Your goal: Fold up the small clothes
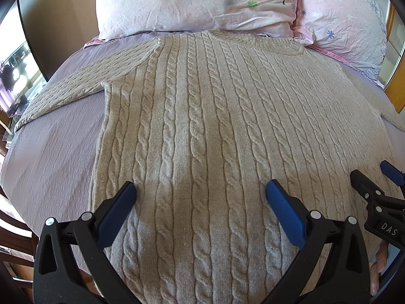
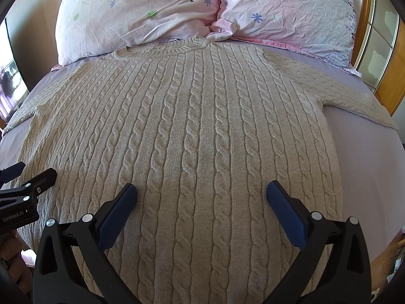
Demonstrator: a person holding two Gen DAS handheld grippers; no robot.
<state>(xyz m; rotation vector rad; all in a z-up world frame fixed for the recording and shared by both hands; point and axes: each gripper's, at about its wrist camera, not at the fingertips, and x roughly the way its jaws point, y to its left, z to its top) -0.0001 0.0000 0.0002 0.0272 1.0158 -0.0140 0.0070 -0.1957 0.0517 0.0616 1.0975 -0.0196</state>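
Both sets of jaws stand spread wide with nothing between them. The left gripper (image 1: 201,190) hovers above the lower left half of the sweater (image 1: 215,126), and the right gripper (image 2: 201,191) hovers above the lower right half, the two side by side and near each other.

The sweater, a beige cable-knit, lies flat and face up on the bed (image 1: 50,157), collar (image 2: 177,48) touching the pillows (image 2: 141,12), hem toward the person. No fold appears to have been made yet, so this looks like the start. The left sleeve (image 1: 76,86) runs out and down toward the bed's left side; the right sleeve (image 2: 354,98) stretches toward the right side.

A sensible first step would be to bring a sleeve across the body. To do that well, each gripper should pinch only the sleeve, near the cuff or the shoulder seam, not the thick body knit below, and lift just enough that the wool does not drag and bunch. The knit looks heavy and stretchy, so a grip at one point may let the rest sag.

Bare sheet lies on both sides of the body, giving room to swing the sleeves. Both cuffs lie close to the bed's edges and could slip off. The pillows crowd the collar end.
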